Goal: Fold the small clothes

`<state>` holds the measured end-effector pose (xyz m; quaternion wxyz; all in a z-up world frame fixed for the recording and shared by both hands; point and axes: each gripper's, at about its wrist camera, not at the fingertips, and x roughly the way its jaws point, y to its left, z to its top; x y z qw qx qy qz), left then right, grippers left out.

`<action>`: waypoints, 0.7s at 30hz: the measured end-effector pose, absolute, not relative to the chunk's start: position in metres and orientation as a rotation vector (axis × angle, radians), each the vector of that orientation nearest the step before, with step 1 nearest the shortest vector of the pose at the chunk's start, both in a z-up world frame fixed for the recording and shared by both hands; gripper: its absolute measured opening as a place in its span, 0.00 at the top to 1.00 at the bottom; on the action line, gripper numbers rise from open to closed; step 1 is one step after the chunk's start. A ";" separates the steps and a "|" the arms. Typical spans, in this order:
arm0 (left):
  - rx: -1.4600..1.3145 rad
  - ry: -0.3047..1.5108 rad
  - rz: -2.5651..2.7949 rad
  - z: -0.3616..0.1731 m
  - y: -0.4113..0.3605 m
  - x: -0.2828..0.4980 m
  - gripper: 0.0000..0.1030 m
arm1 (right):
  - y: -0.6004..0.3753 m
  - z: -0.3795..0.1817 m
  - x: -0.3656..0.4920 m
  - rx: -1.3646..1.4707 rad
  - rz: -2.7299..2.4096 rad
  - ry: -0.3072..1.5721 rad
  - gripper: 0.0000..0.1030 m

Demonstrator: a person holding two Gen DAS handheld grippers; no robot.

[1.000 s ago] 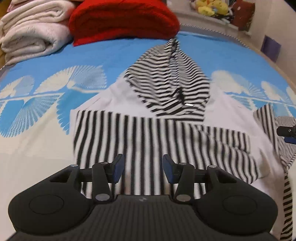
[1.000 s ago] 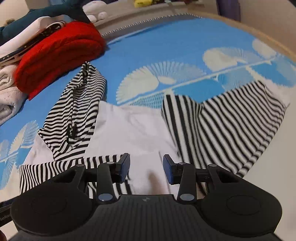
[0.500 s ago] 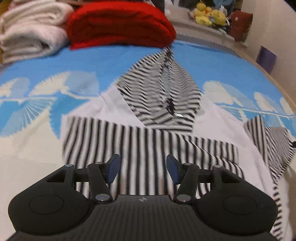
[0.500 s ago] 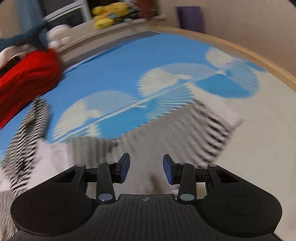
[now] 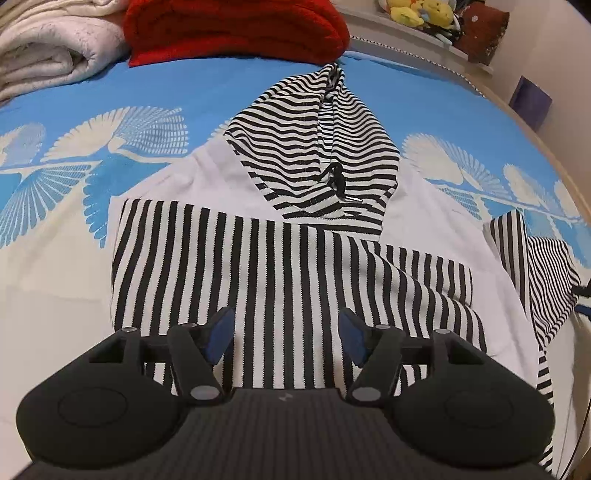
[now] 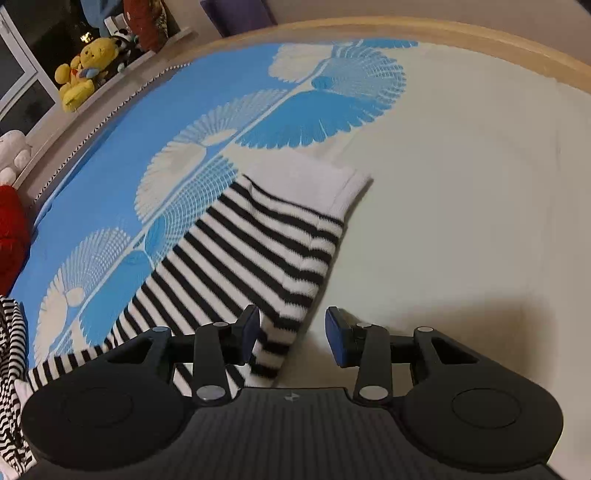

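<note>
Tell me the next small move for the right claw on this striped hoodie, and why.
Probably ease the right claw down and close it on the outstretched sleeve near its edge. Its jaws stand open with that edge between them, and this sleeve lies flat on the bedspread, while the other sleeve is already folded across the body.

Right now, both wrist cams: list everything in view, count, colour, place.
hoodie: 1, white with black-and-white stripes, flat in the middle of the bedspread, one sleeve folded across the body
hood: 1, striped, pointing toward the red blanket
sleeve: 1, striped with white cuff, stretched out under the right hand-held gripper
bedspread: 1, blue with cream fan pattern
red blanket: 1, folded, far edge
white blankets: a stack, far left; count unclear
plush toys: several, mostly yellow, on the ledge behind the bed
left hand-held gripper: 1, black with blue pads, open over the hoodie
right hand-held gripper: 1, same, open by the sleeve edge
</note>
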<state>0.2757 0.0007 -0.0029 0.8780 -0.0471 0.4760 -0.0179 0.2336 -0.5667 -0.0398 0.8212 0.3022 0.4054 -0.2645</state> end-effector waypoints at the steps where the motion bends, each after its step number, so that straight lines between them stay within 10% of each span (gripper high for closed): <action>1: -0.095 0.993 -0.040 -0.003 0.000 0.276 0.33 | -0.567 -0.040 0.234 0.647 -0.566 0.855 0.60; 9: -0.086 1.004 -0.037 -0.005 -0.003 0.277 0.33 | -0.558 -0.041 0.241 0.575 -0.565 0.843 0.61; 14: -0.079 1.004 -0.039 -0.005 -0.003 0.277 0.33 | -0.558 -0.041 0.239 0.584 -0.574 0.840 0.90; 21: -0.083 1.000 -0.034 -0.004 0.000 0.277 0.33 | -0.552 -0.030 0.240 0.574 -0.617 0.796 0.94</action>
